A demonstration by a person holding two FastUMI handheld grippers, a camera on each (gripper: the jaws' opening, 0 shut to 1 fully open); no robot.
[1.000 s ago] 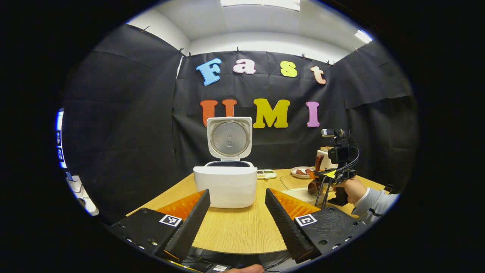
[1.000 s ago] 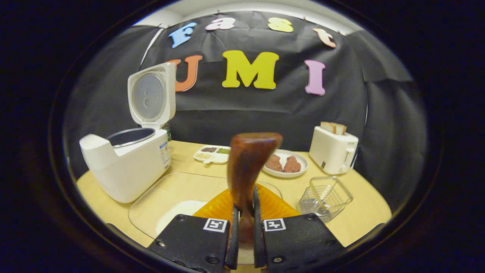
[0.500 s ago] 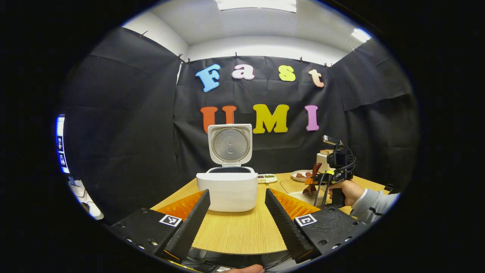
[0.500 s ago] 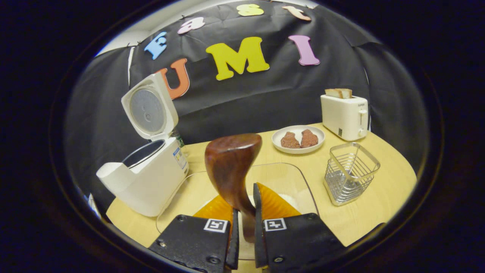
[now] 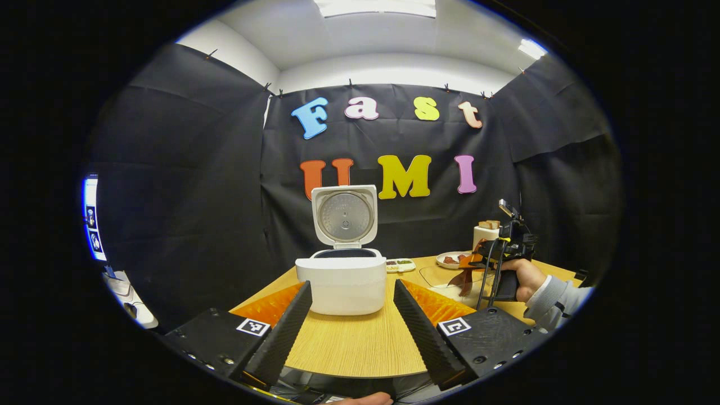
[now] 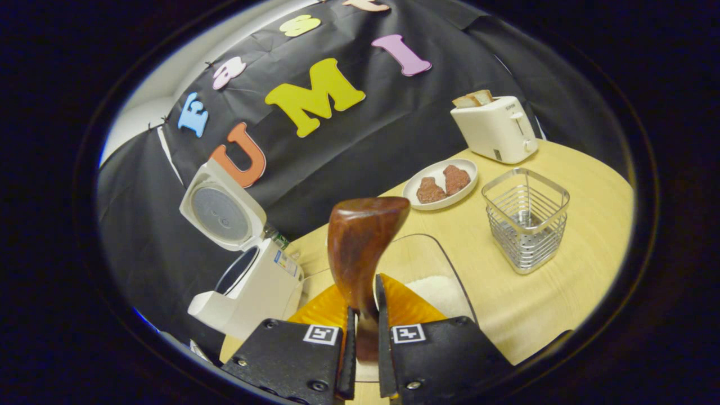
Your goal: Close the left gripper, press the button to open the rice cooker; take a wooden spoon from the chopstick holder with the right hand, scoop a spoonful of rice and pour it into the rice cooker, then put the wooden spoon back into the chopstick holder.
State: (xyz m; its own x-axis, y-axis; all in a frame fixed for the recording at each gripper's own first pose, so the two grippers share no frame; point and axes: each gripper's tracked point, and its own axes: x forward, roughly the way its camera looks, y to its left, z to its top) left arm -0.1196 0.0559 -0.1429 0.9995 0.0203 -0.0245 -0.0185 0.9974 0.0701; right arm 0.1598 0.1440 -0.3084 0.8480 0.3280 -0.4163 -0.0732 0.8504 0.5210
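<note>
We are holding the dark brown wooden spoon clamped in our right tool, tilting; rice could be spilling beside the white open rice cooker at nine o'clock. Our left tool is hanging wide open, empty.

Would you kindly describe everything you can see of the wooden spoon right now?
The wooden spoon is dark reddish-brown with a glossy, polished look. Its broad bowl points up and away from the right claw, whose two fingers are shut on the narrower handle. No rice shows on the side facing the camera. It hangs above the clear dish of rice, touching nothing but the claw. In the left gripper view it shows small, tilted over the table.
</note>
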